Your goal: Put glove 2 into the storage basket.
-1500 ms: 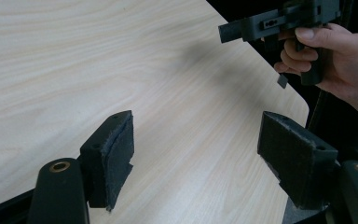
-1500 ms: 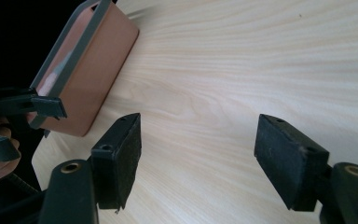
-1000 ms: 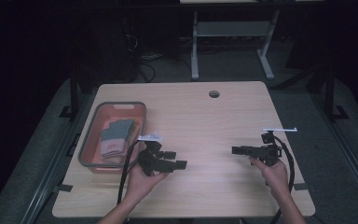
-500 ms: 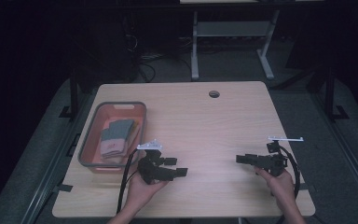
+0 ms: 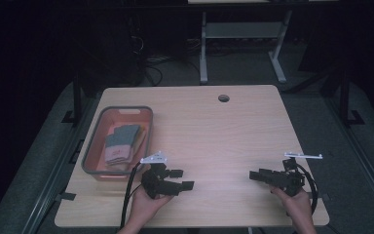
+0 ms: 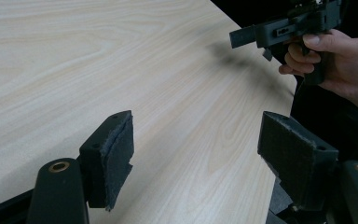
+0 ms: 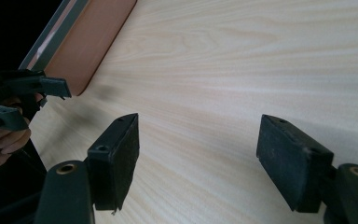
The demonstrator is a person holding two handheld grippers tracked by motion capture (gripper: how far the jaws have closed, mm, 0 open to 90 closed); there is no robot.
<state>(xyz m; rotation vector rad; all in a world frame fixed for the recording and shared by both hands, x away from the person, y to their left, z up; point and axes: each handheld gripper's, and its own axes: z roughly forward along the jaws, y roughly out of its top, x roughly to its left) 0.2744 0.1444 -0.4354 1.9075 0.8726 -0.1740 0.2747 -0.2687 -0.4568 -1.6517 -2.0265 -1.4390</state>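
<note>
My left gripper [image 5: 182, 179] hovers low over the wooden table [image 5: 214, 131] near its front edge, jaws pointing right and open with nothing between them. Its own view shows the open jaws [image 6: 196, 126] over bare wood, with the right gripper [image 6: 279, 30] and its hand farther off. My right gripper [image 5: 254, 175] is at the front right, pointing left toward the other one. It stands open [image 7: 198, 123] with only tabletop between the pads. The left gripper [image 7: 32, 100] appears at the left edge of the right gripper view.
A reddish tray with a grey rim [image 5: 126, 109] sits at the table's left, holding folded cloths [image 5: 121, 141]; its side wall [image 7: 93, 42] appears in the right gripper view. A round cable hole [image 5: 223, 98] lies near the far edge. Dark floor and a desk frame lie beyond.
Both hands have drawn back toward the near edge of the table and sunk a little; the right one moved farther. Both pairs of jaws stay open.
</note>
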